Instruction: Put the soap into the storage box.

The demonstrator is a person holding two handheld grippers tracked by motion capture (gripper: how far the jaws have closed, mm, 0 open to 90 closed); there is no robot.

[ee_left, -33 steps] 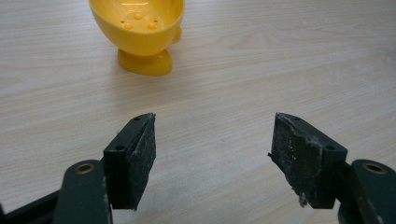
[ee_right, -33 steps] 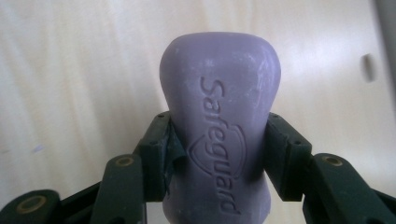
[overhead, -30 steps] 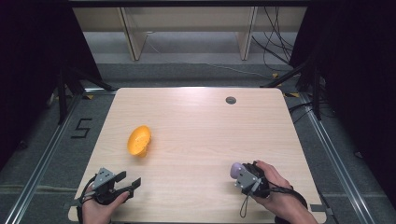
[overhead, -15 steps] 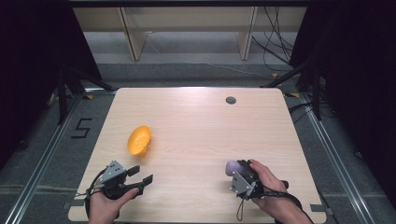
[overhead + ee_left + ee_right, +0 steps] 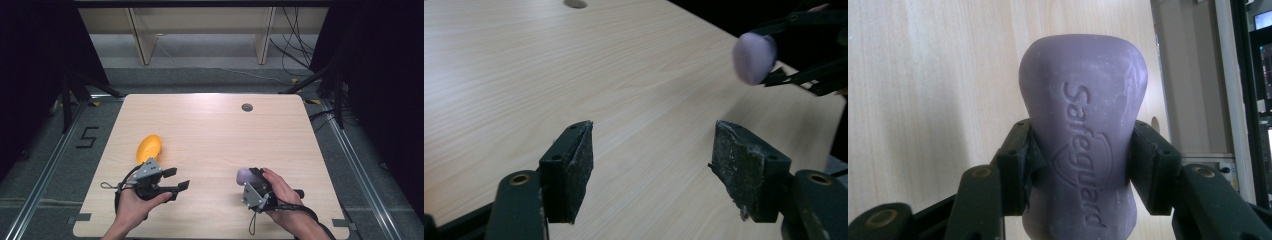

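High view showed the left claw (image 5: 176,179), jaws apart and just closing slightly on nothing, beside an orange object (image 5: 149,147) near the bench (image 5: 210,125)'s left edge, while the right claw (image 5: 248,176) clamped a purple soap bar (image 5: 244,174).

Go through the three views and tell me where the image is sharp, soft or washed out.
High view: light pools brightly on the table at its far middle; the surroundings are dark. Left gripper view: the pads are sharp, the purple soap bar farther off is soft. Right gripper view: the embossed lettering on the soap bar reads crisply, and the wood behind it looks pale and slightly washed out.
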